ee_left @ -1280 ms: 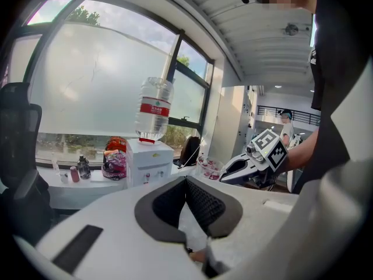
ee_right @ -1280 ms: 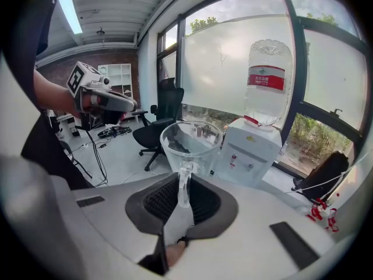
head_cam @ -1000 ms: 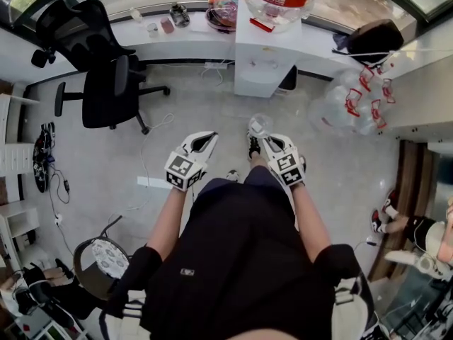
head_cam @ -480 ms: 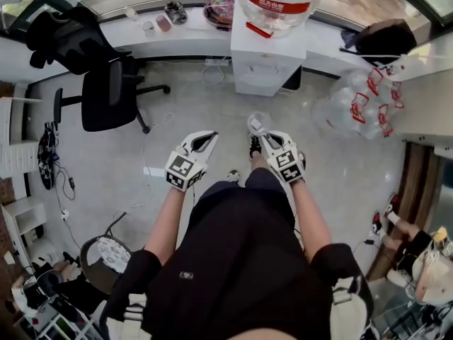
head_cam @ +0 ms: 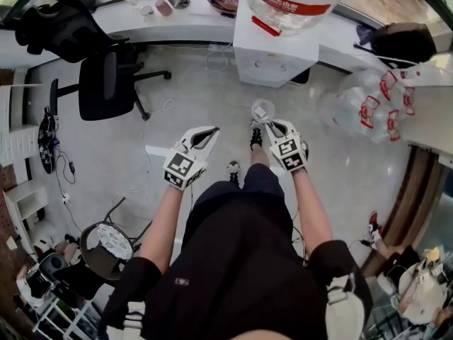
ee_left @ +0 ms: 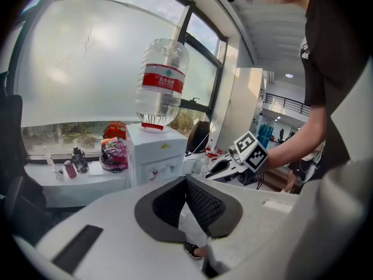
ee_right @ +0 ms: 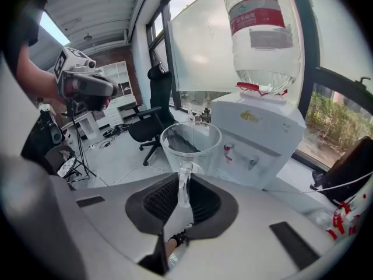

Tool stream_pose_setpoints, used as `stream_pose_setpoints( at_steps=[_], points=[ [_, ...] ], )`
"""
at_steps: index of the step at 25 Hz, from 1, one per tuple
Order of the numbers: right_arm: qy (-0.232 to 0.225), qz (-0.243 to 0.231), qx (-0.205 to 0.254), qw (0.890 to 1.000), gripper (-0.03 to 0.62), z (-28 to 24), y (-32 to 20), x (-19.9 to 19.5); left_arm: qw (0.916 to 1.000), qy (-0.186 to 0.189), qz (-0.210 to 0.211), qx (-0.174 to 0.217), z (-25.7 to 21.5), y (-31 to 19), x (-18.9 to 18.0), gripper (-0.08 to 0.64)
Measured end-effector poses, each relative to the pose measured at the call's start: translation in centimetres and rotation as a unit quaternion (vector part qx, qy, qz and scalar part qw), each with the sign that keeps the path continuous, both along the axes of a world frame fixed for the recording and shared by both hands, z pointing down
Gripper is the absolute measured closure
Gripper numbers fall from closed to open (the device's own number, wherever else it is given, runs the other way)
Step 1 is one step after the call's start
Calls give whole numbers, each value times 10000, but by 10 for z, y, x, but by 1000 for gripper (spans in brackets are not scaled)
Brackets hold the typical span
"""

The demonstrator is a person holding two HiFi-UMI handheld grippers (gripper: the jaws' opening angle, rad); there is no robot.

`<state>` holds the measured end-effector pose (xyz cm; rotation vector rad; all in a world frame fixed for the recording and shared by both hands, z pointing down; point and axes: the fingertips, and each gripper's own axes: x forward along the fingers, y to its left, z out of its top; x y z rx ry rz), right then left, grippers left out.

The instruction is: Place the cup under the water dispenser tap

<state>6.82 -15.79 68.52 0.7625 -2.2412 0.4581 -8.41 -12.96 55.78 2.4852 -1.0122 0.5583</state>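
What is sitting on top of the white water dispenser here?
An upturned clear water bottle with a red label stands neck-down on the dispenser. Its mouth is sunk into the top, hidden; its water level cannot be told.

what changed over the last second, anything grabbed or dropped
The person has stepped toward the water dispenser, which now looms larger in the head view, carrying both grippers forward. Nothing was grabbed or released. Unchanged: the right gripper keeps the clear cup by its handle, and the left gripper is empty, jaws together.
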Motion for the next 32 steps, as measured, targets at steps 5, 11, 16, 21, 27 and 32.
stream_pose_setpoints(
  at_steps=[5,11,16,21,27,32],
  points=[
    [53,-53,-124,9999,568,31,-23,0,9999,-3,-94,-134,18,-10,2,559],
    [82,-42,-287,9995,568,72,-48,-4,9994,-4,-175,-301,42,-18,3,560],
    [50,29,-425,9991,568,108,-68,-17,9984,-16,-282,-498,66,-22,-6,560],
    [56,10,-460,9989,568,142,-87,-30,9966,-41,-438,-700,88,-27,-15,560],
    [243,129,-427,9987,568,188,-116,-32,9970,-64,-557,-537,108,-37,-29,560],
    [313,283,-469,9980,568,219,-136,-32,9932,-58,-745,-898,127,-34,-42,560]
  ],
)
